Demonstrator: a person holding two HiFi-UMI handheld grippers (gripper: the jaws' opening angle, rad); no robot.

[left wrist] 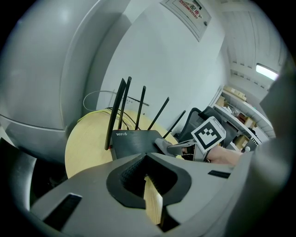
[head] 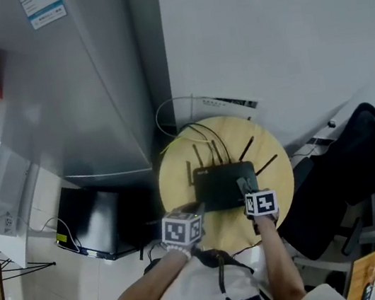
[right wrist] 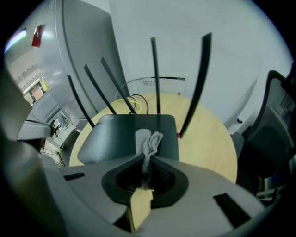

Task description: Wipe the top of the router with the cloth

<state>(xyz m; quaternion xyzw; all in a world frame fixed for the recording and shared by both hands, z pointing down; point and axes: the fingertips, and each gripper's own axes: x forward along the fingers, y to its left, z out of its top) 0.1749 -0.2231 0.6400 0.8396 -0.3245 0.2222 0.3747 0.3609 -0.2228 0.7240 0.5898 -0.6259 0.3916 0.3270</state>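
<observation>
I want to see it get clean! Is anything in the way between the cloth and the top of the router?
Nothing visible is. The right gripper is shut on the cloth, which is right at the flat top of the router. The antennas stand at the far and side edges, clear of the cloth, not in between.

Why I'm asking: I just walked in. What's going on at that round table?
A person holds a two-jaw gripper in each hand over a black router on a round wooden table. The right gripper is shut on a pale cloth, which appears to lie on the router's top near its front edge. The left gripper has its jaws together with nothing between them, just short of the router's near left corner.
</observation>
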